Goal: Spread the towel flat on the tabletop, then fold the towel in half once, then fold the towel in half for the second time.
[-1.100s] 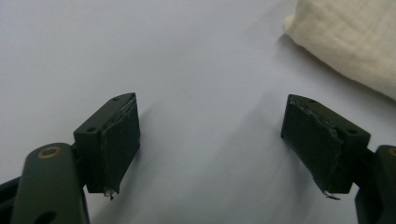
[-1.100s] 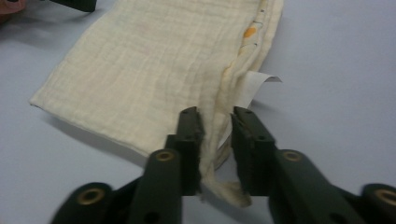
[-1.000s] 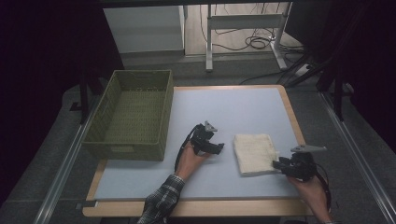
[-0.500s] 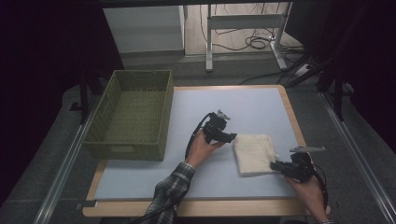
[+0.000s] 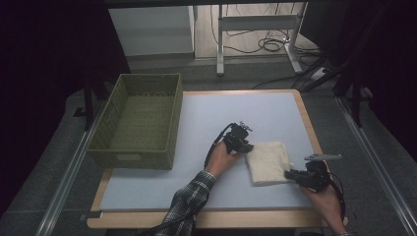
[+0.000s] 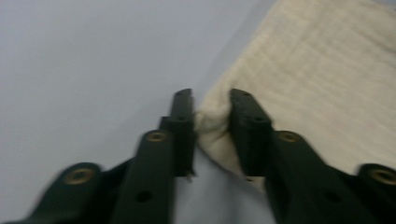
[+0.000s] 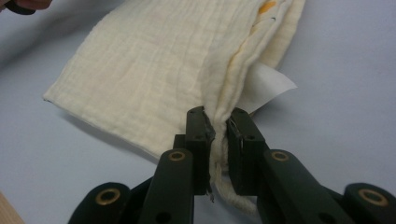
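Right gripper view: right gripper (image 7: 217, 123) is clamped on the bunched edge of a folded cream cloth (image 7: 154, 60); a white tag (image 7: 268, 86) sticks out beside the pinch. Left gripper view: left gripper (image 6: 211, 100) has its jaws set either side of a cloth corner with a gap remaining, so not yet closed on it.

High view: cloth (image 5: 268, 161) lies flat on the tabletop (image 5: 236, 110), right of centre, with the left gripper (image 5: 244, 146) at its far-left corner and the right gripper (image 5: 291, 174) at its near-right edge. Green basket (image 5: 140, 120) sits well apart, at the left edge.

Risks, as judged:
- Left corner is only thinly between the jaws; it may slip out on closing or lifting.
- Right pinch may hold only some layers, so the fold could open.
- Pulling the two grippers apart unevenly would drag or skew the cloth.
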Demonstrator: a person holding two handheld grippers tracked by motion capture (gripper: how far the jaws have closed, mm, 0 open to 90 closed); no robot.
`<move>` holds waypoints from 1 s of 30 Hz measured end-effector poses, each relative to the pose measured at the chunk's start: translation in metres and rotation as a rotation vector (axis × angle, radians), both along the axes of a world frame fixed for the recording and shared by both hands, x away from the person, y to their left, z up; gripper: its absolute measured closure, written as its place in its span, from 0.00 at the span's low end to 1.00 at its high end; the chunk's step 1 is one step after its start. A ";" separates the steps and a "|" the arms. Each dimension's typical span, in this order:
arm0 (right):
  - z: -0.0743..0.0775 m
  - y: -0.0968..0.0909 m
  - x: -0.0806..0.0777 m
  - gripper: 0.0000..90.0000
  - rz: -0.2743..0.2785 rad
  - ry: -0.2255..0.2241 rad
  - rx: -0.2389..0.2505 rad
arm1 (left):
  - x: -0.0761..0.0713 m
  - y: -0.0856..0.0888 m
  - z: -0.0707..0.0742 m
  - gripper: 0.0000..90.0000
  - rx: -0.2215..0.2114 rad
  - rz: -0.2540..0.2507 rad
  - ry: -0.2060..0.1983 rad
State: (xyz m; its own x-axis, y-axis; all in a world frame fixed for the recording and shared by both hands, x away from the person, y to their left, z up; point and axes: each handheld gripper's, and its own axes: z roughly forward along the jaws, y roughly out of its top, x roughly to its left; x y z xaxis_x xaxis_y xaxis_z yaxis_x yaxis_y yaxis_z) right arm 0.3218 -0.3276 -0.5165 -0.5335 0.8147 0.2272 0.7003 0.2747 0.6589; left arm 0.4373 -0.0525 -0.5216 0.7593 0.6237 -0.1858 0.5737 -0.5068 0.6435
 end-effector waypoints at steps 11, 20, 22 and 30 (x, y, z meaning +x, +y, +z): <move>0.007 0.000 -0.004 0.90 0.015 -0.010 0.026 | -0.005 0.003 0.010 0.93 0.031 -0.016 -0.071; 0.020 0.014 -0.003 0.90 0.061 -0.033 0.057 | -0.008 0.019 0.029 0.93 0.062 -0.005 -0.112; 0.022 0.019 -0.002 0.90 0.074 -0.035 0.060 | -0.008 0.024 0.032 0.93 0.073 0.001 -0.117; 0.031 0.040 0.003 0.90 0.120 -0.049 0.062 | -0.010 0.043 0.044 0.92 0.091 0.029 -0.123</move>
State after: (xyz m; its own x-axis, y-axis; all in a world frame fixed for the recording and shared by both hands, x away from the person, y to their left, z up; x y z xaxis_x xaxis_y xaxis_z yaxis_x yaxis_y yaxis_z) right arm 0.3250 -0.2876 -0.4851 -0.6380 0.7296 0.2463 0.6313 0.3124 0.7099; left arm 0.4277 -0.0097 -0.4780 0.7539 0.6560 -0.0342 0.5089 -0.5503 0.6619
